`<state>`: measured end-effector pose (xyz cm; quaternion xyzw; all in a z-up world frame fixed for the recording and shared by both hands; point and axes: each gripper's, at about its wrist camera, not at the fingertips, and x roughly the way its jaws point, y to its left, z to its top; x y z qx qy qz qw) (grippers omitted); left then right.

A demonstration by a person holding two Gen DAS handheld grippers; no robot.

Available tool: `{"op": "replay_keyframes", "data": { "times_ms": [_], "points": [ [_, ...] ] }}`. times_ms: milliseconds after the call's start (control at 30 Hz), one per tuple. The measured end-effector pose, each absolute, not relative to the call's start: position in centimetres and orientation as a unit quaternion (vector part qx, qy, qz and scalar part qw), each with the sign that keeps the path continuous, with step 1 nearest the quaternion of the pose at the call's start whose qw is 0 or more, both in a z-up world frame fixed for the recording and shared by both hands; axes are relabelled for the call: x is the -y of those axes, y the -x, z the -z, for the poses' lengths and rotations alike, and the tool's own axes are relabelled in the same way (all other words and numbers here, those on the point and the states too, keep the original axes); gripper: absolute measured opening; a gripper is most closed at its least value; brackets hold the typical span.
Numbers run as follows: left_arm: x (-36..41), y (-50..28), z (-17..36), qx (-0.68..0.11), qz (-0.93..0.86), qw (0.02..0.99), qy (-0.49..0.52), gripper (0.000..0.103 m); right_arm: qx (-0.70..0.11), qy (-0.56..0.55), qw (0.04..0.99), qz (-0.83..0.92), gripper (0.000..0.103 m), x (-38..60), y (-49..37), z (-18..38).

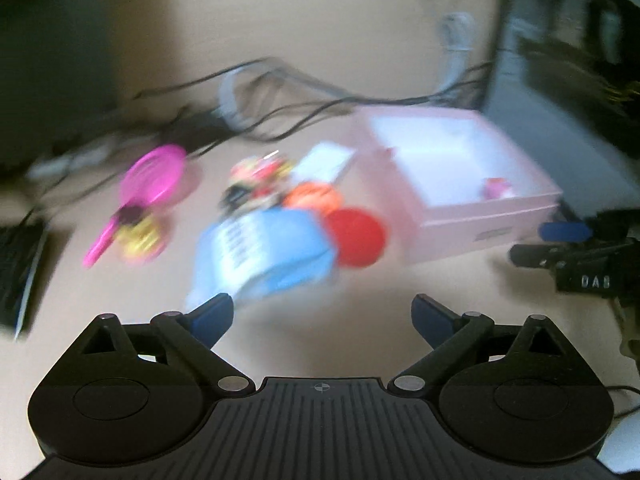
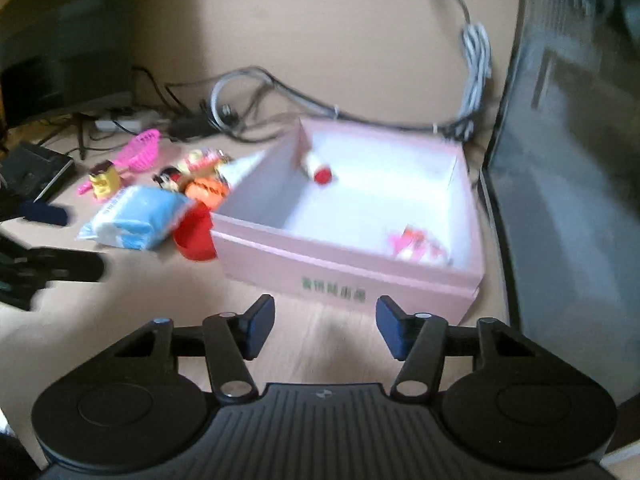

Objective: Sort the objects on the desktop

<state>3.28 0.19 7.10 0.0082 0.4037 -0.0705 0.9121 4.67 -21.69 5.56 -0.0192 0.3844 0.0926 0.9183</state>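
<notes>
Left wrist view is showing your left claw (image 1: 322,312) hanging wide apart and empty just short of the blue pack (image 1: 260,252), so you are lining up for a pick from the pile. You are best closing in square on the pack's near end, keeping low over the counter (image 1: 360,312), since the soft wrapper will probably crumple rather than resist; take it across the narrow side so the fingers (image 1: 212,314) are not sliding off. The red disc (image 1: 356,236) is touching the pack's right edge and the orange toy (image 1: 312,196) is lying just behind, so you are risking dragging them along if you sweep sideways. The pink paddle (image 1: 154,174) and yellow toy (image 1: 140,236) are sitting apart to the left. Your right claw (image 2: 326,328) is also standing open with nothing in it, in front of the pink box (image 2: 348,276), which is already holding a red-capped bottle (image 2: 318,170) and a pink item (image 2: 416,246). Blur is hiding finer detail.
</notes>
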Motion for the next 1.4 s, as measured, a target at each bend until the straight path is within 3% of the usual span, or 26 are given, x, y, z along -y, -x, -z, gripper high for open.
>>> {"op": "replay_keyframes", "data": {
  "times_ms": [333, 467, 500, 600, 633, 900, 1167, 1300, 1400],
  "points": [
    [-6.5, 2.4, -7.6, -0.419, -0.019, 0.908, 0.01, 0.1, -0.361, 0.025, 0.93, -0.067, 0.054, 18.2, -9.6, -4.5],
    [-9.4, 2.8, -7.5, -0.426, -0.036, 0.903, 0.031, 0.1, -0.366, -0.011, 0.92, -0.138, 0.054, 15.4, -10.0, -5.2],
    [-10.0, 2.7, -7.5, -0.429, -0.036, 0.902, 0.04, 0.1, -0.368, -0.009, 0.919, -0.143, 0.051, 14.3, -10.0, -5.2],
    [-11.0, 2.7, -7.3, -0.428, -0.028, 0.902, 0.051, 0.1, -0.371, 0.034, 0.919, -0.133, 0.024, 10.5, -11.3, -4.9],
    [-11.2, 2.6, -7.3, -0.429, -0.025, 0.901, 0.052, 0.1, -0.372, 0.039, 0.919, -0.128, 0.024, 9.7, -11.9, -4.6],
    [-11.7, 0.4, -6.8, -0.421, 0.053, 0.901, 0.087, 0.101, -0.443, 0.038, 0.89, -0.104, 0.023, 8.9, -9.1, -2.8],
    [-5.2, -4.7, -6.8, -0.41, 0.111, 0.903, 0.069, 0.101, -0.452, 0.016, 0.89, -0.049, 0.024, 14.7, -3.9, -4.3],
    [-2.8, -8.2, -5.4, -0.405, 0.041, 0.913, -0.002, 0.101, -0.405, 0.03, 0.912, -0.054, 0.04, 15.9, -3.1, -6.2],
    [-2.8, -8.9, -4.3, -0.415, 0.029, 0.909, -0.036, 0.101, -0.393, 0.029, 0.915, -0.08, 0.04, 16.3, -3.1, -7.1]
  ]
}}
